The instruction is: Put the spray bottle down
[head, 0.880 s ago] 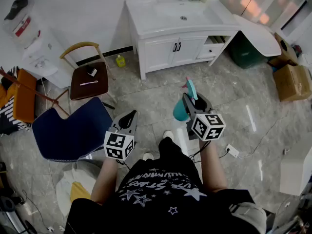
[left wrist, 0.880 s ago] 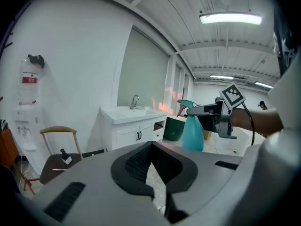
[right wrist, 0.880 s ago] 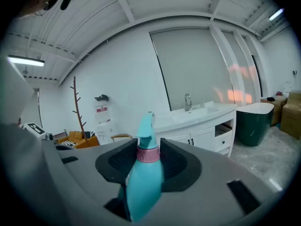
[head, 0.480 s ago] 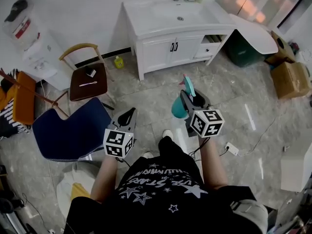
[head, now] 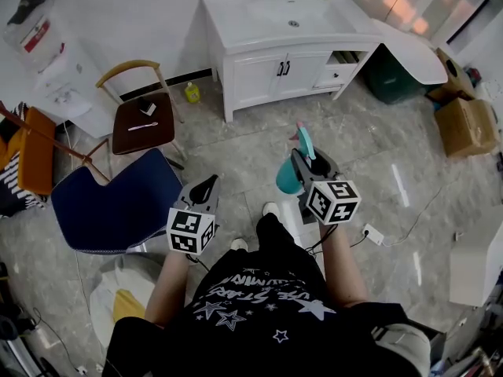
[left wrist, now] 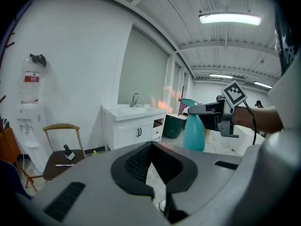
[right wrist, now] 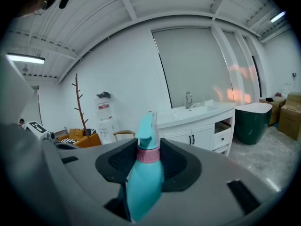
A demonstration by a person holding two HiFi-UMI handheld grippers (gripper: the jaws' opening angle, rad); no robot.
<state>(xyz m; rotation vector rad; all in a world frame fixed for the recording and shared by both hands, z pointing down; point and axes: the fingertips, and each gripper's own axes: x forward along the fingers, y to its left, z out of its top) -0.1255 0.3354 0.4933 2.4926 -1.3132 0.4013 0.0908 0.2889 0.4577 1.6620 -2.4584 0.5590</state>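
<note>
A teal spray bottle (head: pixel 289 177) with a pink collar hangs above the tiled floor, in front of the person's body. My right gripper (head: pixel 306 157) is shut on its neck; in the right gripper view the pads clamp the collar of the bottle (right wrist: pixel 148 155), whose body (right wrist: pixel 143 182) drops below the jaws. The left gripper view shows the same bottle (left wrist: pixel 194 132) held out to the right. My left gripper (head: pixel 207 185) is at the left, lower, its jaws closed to a point with nothing in them (left wrist: pixel 153 147).
A white vanity with a sink (head: pixel 291 34) stands ahead against the wall. A wooden chair (head: pixel 141 124) and a blue chair (head: pixel 118 206) are at the left, with a water dispenser (head: pixel 55 61) behind. A green bin (head: pixel 397 81), cardboard boxes (head: pixel 464 124) and a floor socket (head: pixel 373 238) are at the right.
Both grippers stay where they were, and the bottle remains in the right one. Only the head camera's framing shifts slightly.
</note>
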